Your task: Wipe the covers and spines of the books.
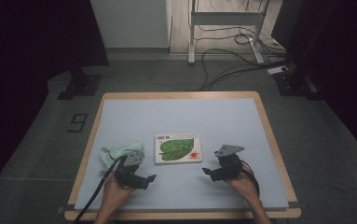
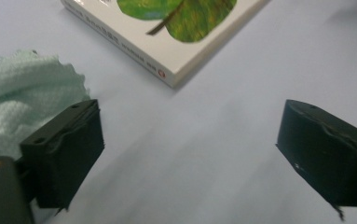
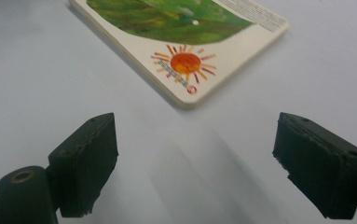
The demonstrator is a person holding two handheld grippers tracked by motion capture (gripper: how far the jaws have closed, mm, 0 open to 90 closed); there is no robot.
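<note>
A closed board book (image 1: 178,148) with a green leaf and an orange sun on its cover lies flat in the middle of the pale blue table top. Its near left corner (image 2: 171,77) shows ahead of the left jaws, its sun corner (image 3: 185,65) ahead of the right jaws. A pale green cloth (image 1: 120,152) lies crumpled left of the book, seen as cloth (image 2: 22,102) beside the left jaw. My left gripper (image 1: 149,179) is open below the cloth, nothing between its jaws. My right gripper (image 1: 207,173) is open right of and below the book, also empty.
The blue mat (image 1: 181,116) lies on a wooden table (image 1: 181,95) with a rim all round. Beyond the far edge are a metal frame (image 1: 227,18), floor cables (image 1: 223,60) and a dark stand base (image 1: 79,86). A black cable (image 1: 94,193) trails from the left gripper.
</note>
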